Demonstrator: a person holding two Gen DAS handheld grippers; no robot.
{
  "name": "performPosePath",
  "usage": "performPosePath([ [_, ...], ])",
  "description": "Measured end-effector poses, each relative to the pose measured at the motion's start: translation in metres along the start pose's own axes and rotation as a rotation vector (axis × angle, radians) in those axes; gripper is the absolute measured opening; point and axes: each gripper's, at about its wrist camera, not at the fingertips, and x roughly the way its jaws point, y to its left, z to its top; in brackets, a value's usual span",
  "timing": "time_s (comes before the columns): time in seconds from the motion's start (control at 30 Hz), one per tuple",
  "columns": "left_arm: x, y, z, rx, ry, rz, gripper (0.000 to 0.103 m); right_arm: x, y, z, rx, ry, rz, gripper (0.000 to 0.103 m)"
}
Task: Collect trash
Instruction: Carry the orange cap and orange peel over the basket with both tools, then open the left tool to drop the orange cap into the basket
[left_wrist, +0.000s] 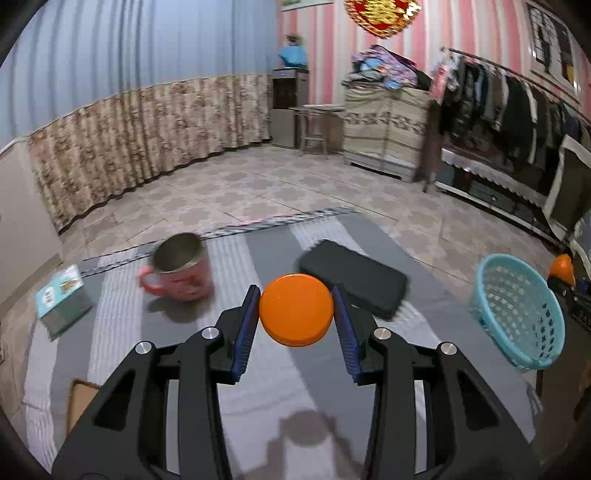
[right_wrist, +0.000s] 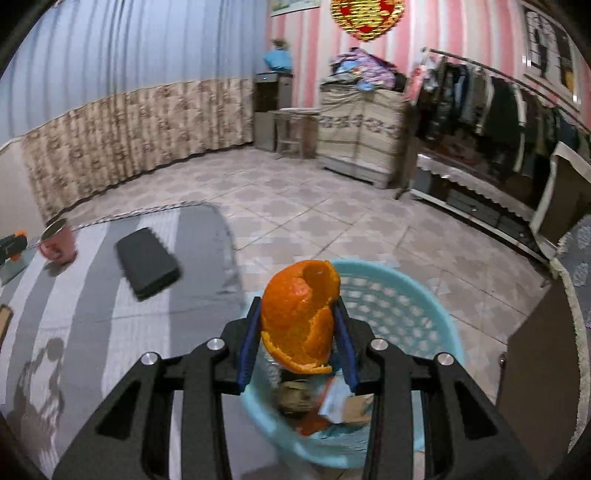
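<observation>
My left gripper (left_wrist: 296, 311) is shut on a round orange cap (left_wrist: 296, 310), held above the grey striped cloth (left_wrist: 236, 373) on the table. My right gripper (right_wrist: 300, 322) is shut on a curled piece of orange peel (right_wrist: 300, 314) and hangs over the light blue plastic basket (right_wrist: 402, 306). Scraps of paper and other trash (right_wrist: 325, 402) lie in the basket's bottom. In the left wrist view the same basket (left_wrist: 517, 314) stands off the table's right end, with the peel (left_wrist: 561, 266) and the other gripper just beyond it.
On the cloth stand a pink metal mug (left_wrist: 181, 271), a black flat case (left_wrist: 354, 277) and a teal box (left_wrist: 61, 291). A cardboard piece (left_wrist: 79, 402) lies at the near left. Tiled floor (right_wrist: 332, 221), a clothes rack (right_wrist: 517, 107) and a brown cabinet (right_wrist: 535, 362) surround the table.
</observation>
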Motion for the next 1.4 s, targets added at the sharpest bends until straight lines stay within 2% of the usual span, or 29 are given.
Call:
performPosePath([
  [0.17,0.010,-0.054,0.003,0.050,0.003,-0.051,0.039,0.015,-0.036,-0.005,0.085,0.019,-0.001,0.038],
  [0.37,0.023,-0.114,0.008,0.107,-0.009,-0.108,0.039,0.023,-0.061,-0.005,0.129,0.010,0.001,0.038],
  [0.5,0.035,-0.160,0.010,0.141,-0.012,-0.160,0.039,0.024,-0.071,-0.007,0.113,-0.015,0.009,0.038],
  [0.67,0.054,-0.216,0.004,0.191,-0.029,-0.223,0.039,0.033,-0.083,-0.012,0.164,-0.024,0.043,0.037],
  [0.77,0.069,-0.246,-0.001,0.210,-0.021,-0.261,0.039,0.036,-0.085,-0.015,0.168,-0.022,0.029,0.037],
  [0.93,0.080,-0.279,-0.009,0.251,-0.041,-0.283,0.039,0.036,-0.099,-0.018,0.189,-0.027,-0.011,0.037],
  [1.1,0.085,-0.292,-0.006,0.266,-0.056,-0.295,0.040,0.040,-0.113,-0.021,0.248,-0.010,-0.020,0.037],
  [1.23,0.081,-0.289,-0.003,0.246,-0.078,-0.291,0.069,0.045,-0.111,-0.020,0.248,0.008,-0.020,0.037],
  [1.4,0.070,-0.271,0.006,0.207,-0.104,-0.255,0.085,0.050,-0.096,-0.014,0.203,0.022,-0.008,0.037],
])
